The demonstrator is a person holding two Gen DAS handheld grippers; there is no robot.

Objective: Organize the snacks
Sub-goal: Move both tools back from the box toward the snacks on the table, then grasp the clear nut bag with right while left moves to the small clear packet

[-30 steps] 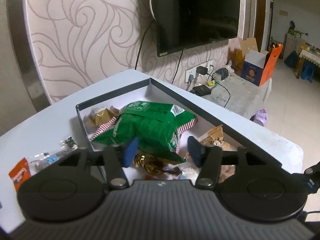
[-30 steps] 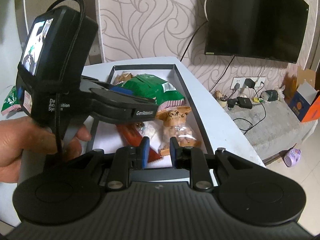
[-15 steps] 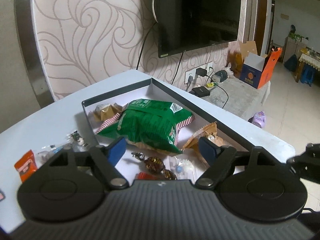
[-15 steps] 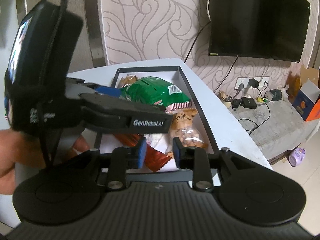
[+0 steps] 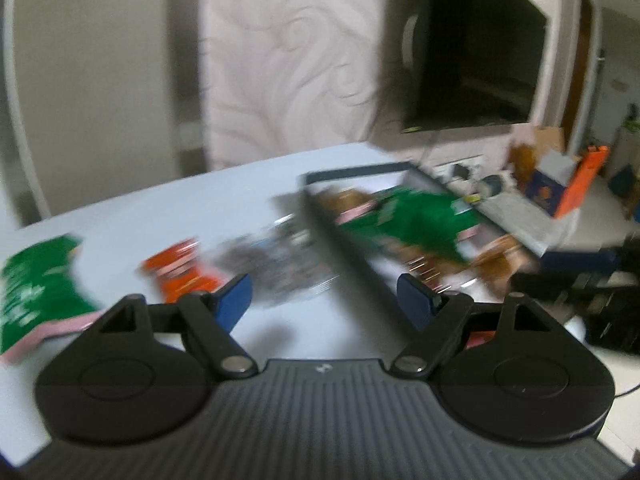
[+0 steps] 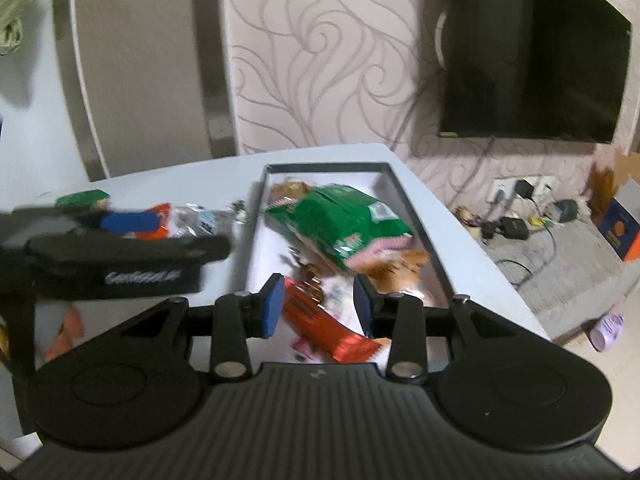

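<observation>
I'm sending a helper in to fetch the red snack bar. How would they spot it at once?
Find the grey table below the wall TV, then the dark-rimmed tray on it. The red snack bar lies slantwise at the tray's near end, long, flat and shiny, unlike the puffy green bag behind it.

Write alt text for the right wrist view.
The right gripper hovers over an open tray of snacks on a pale table, its blue-padded jaws opening with nothing pressed between them. The tray holds a green bag and a red wrapped bar; the left gripper reaches over loose packets left of the tray.
</observation>
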